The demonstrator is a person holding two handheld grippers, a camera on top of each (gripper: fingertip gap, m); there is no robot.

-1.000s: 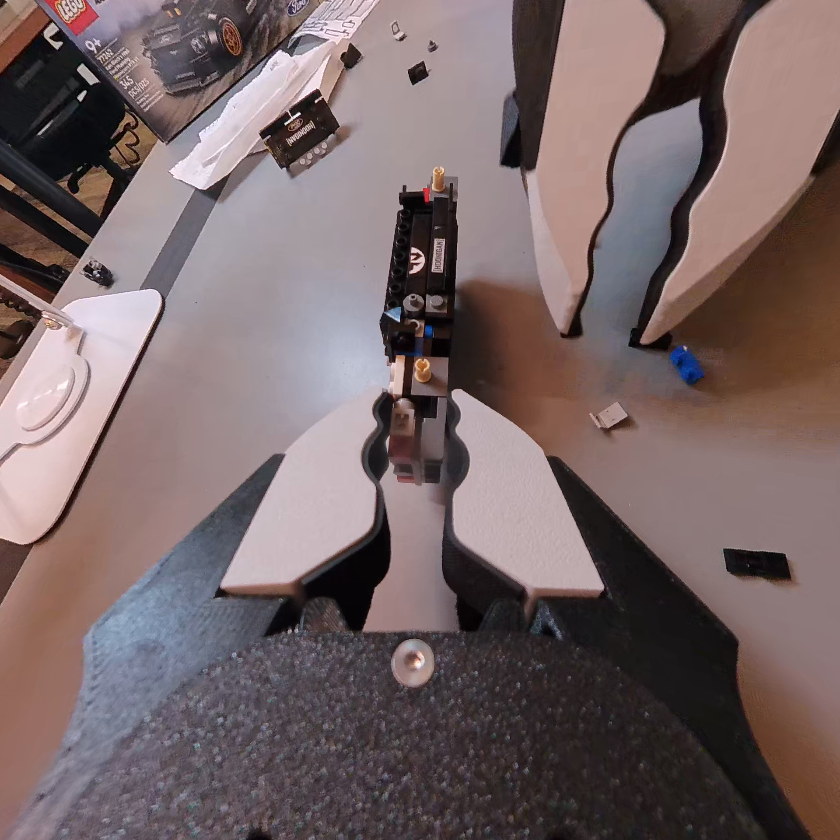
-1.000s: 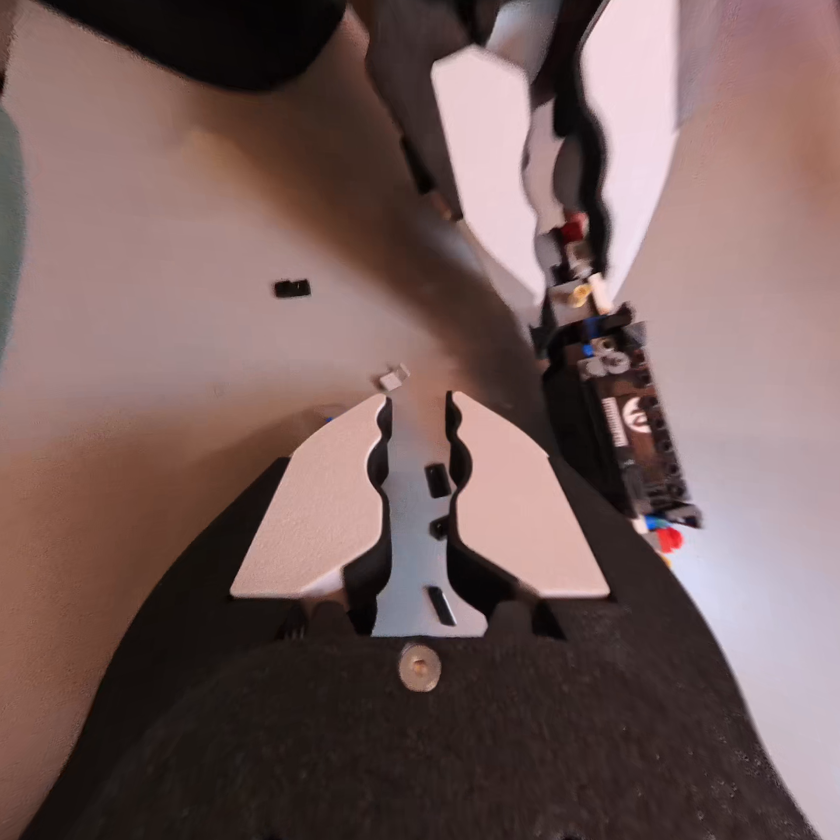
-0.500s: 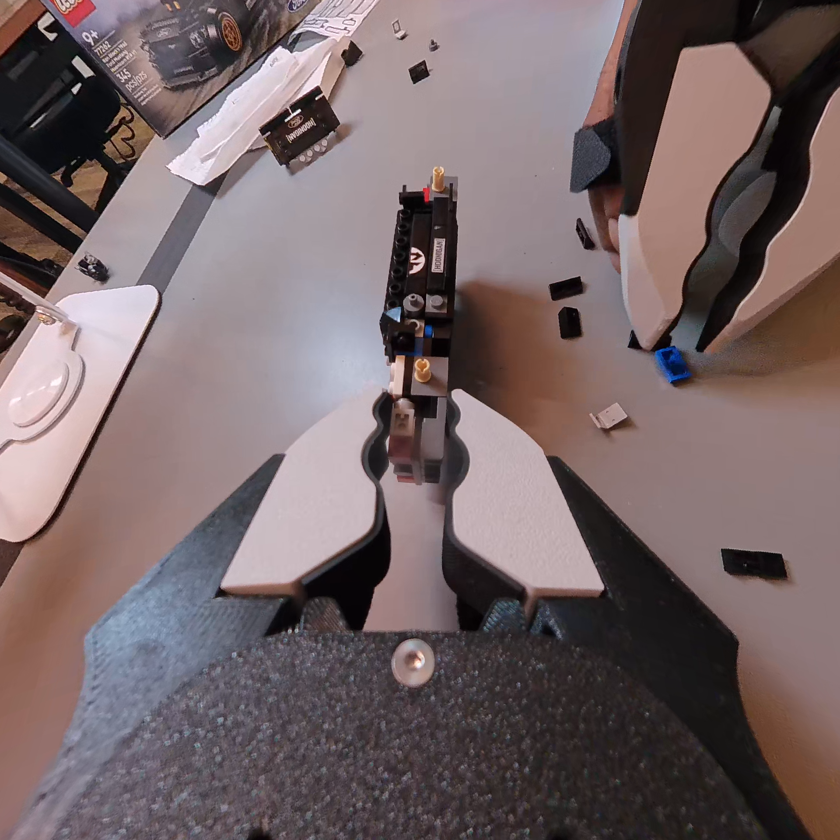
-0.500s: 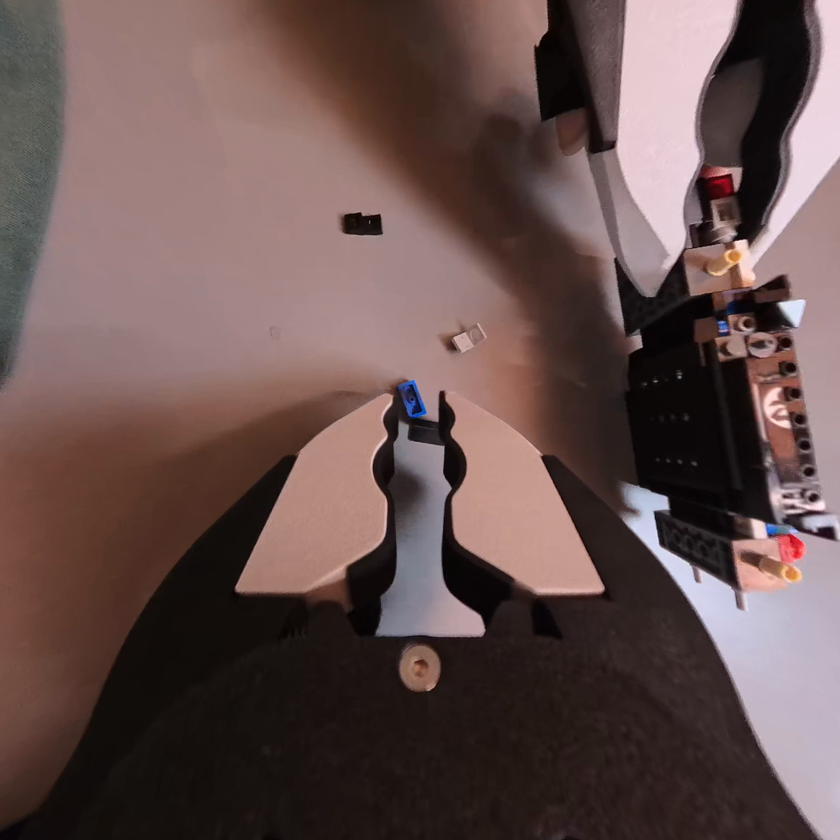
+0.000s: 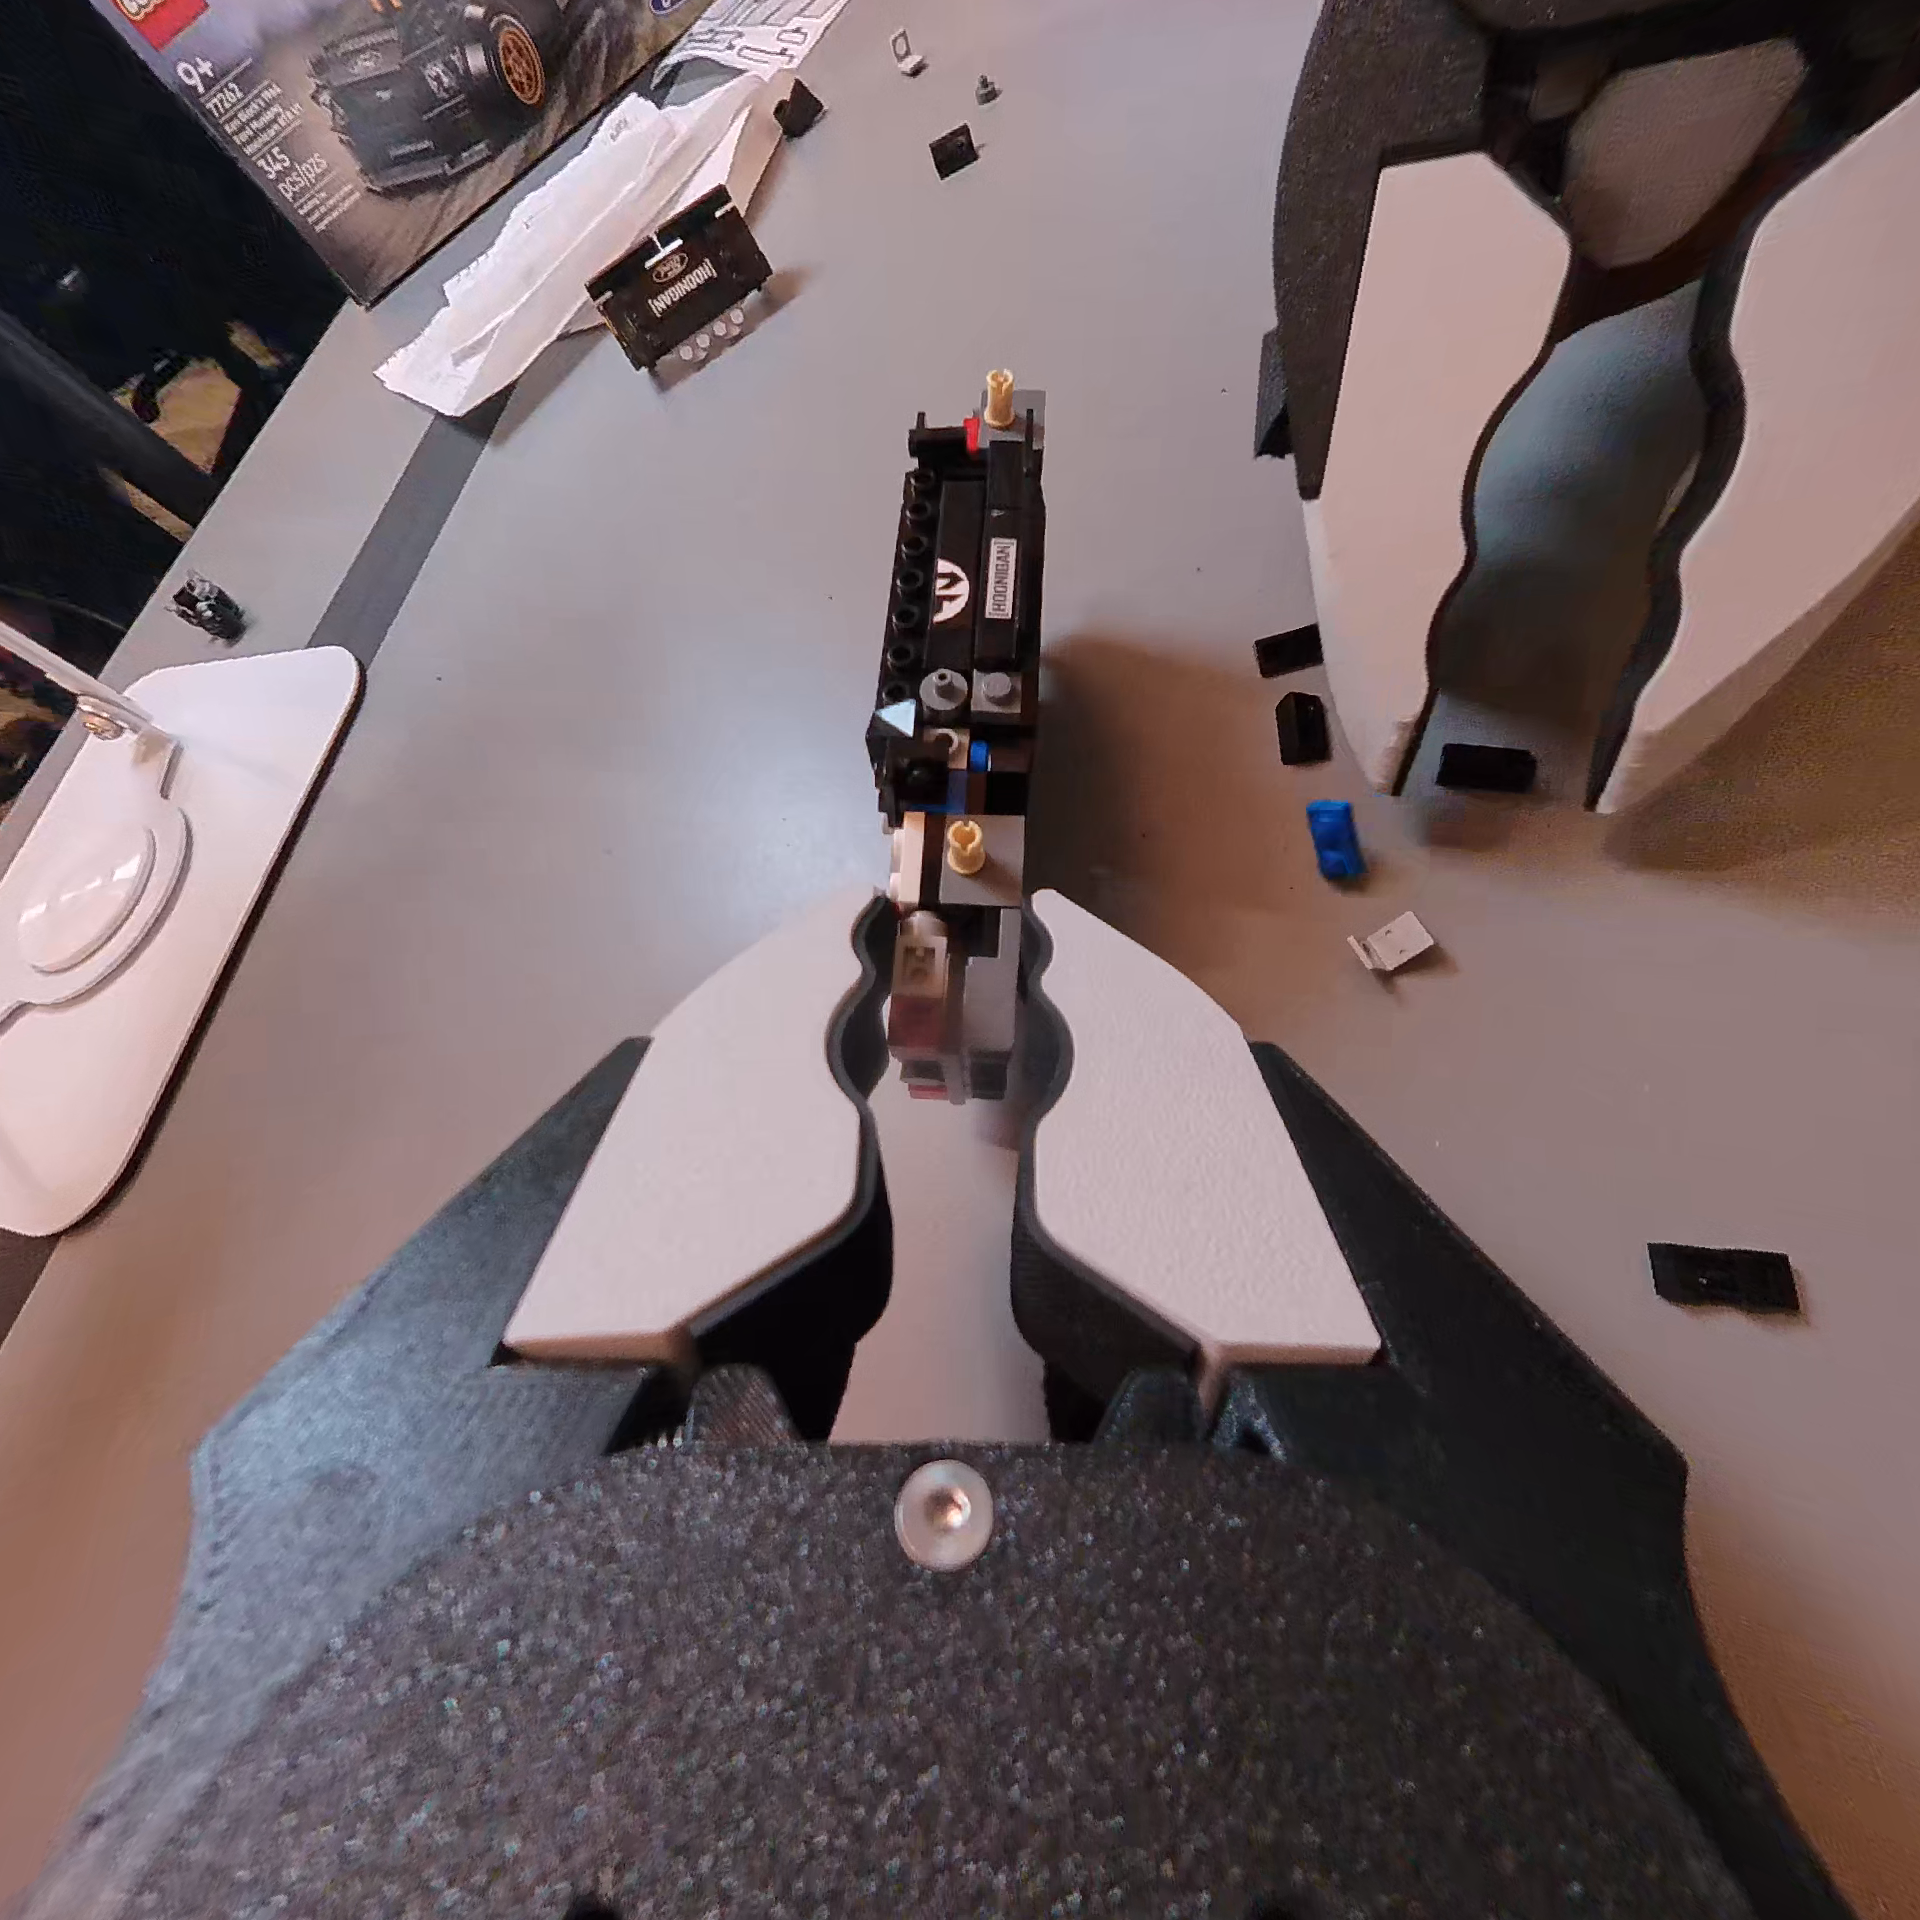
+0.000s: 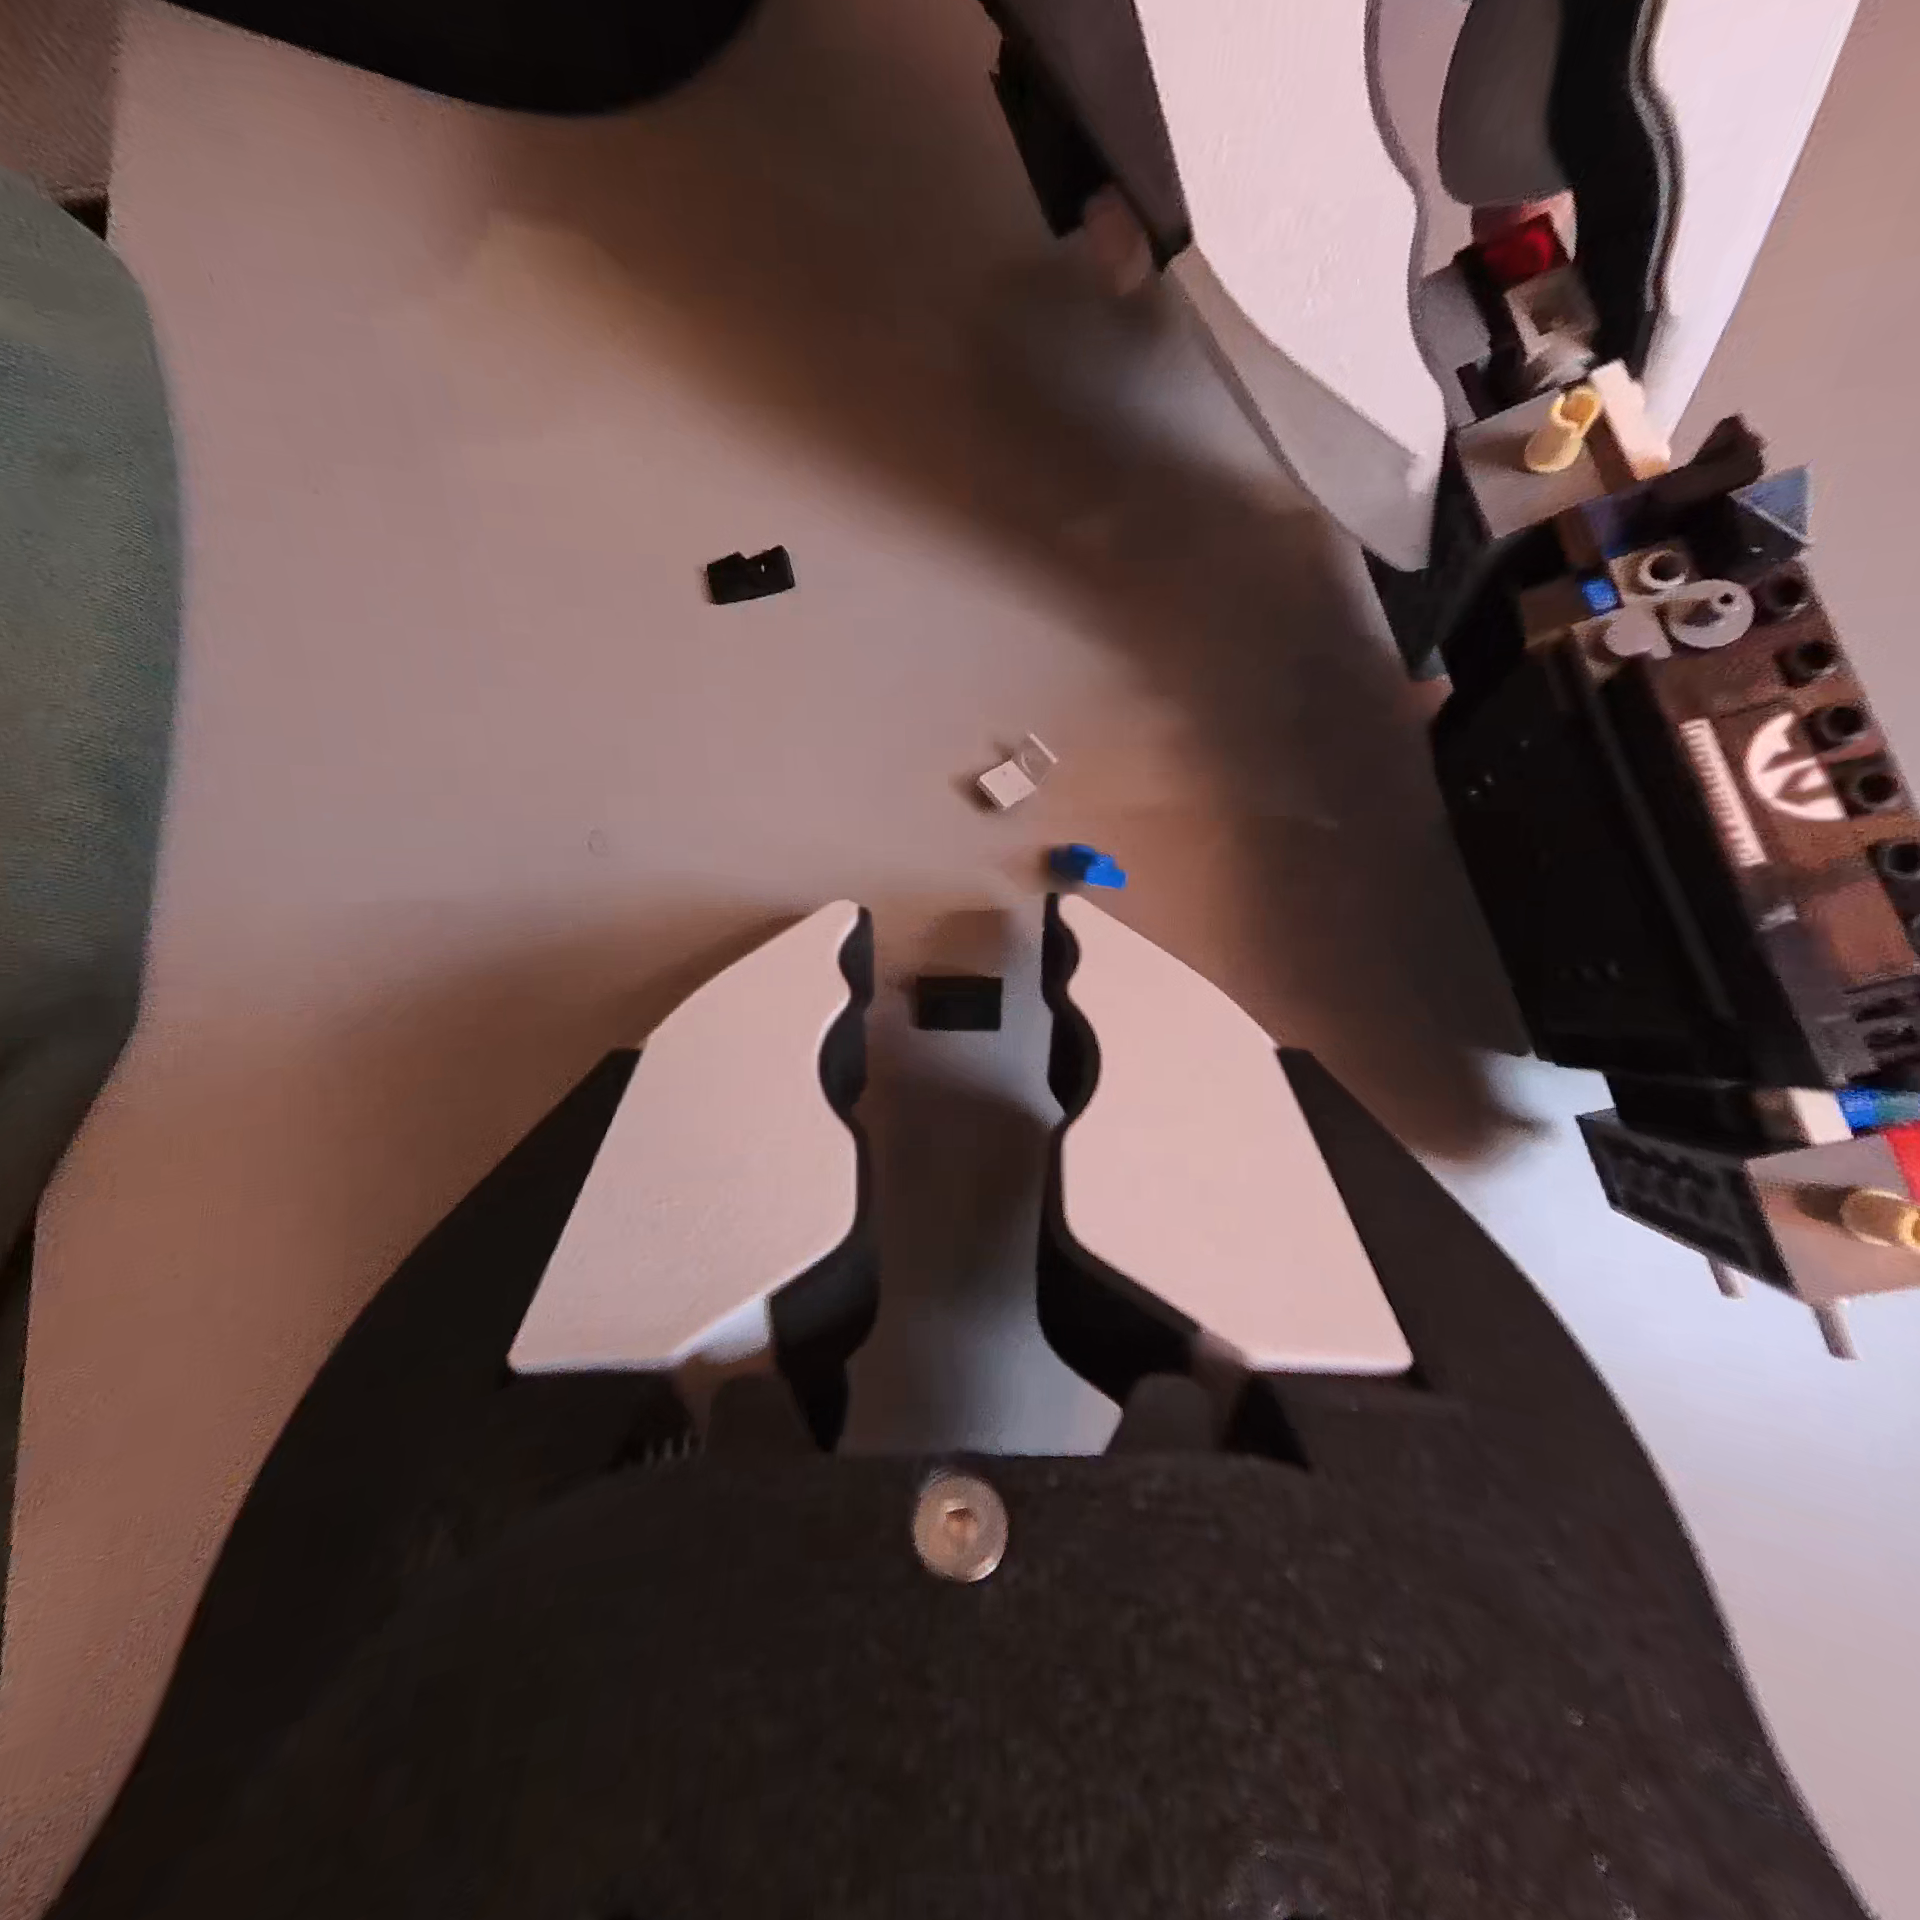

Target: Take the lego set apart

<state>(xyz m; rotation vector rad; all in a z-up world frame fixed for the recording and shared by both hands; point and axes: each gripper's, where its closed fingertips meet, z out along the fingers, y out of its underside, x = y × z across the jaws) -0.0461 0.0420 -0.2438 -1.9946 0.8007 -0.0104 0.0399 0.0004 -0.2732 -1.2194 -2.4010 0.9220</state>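
Up close, left gripper (image 5: 951, 920) clamped on the near end of the lego set (image 5: 961, 634) — white, wavy-edged fingers (image 5: 1164, 1091) pinching grey and dark red bricks, black grainy body behind. Held level above the grey table (image 5: 623, 727), pointing straight away; long, narrow black chassis, studded along one side, tan pegs sticking up near each end, white printing on smooth tiles. Off to the right, right gripper (image 6: 954, 914) tipped down toward the tabletop, jaws apart, holding nothing, a small black piece (image 6: 958, 1003) lying loose between the fingertips. Just beyond — blue piece (image 6: 1086, 868), then pale grey piece (image 6: 1016, 774), then a flat black plate (image 6: 750, 577) well apart. Farther back on the left: rounded white pad (image 5: 135, 914), black printed panel (image 5: 681, 296) beside crumpled white paper (image 5: 582, 239), dark cardboard box (image 5: 364, 114) at the far edge.
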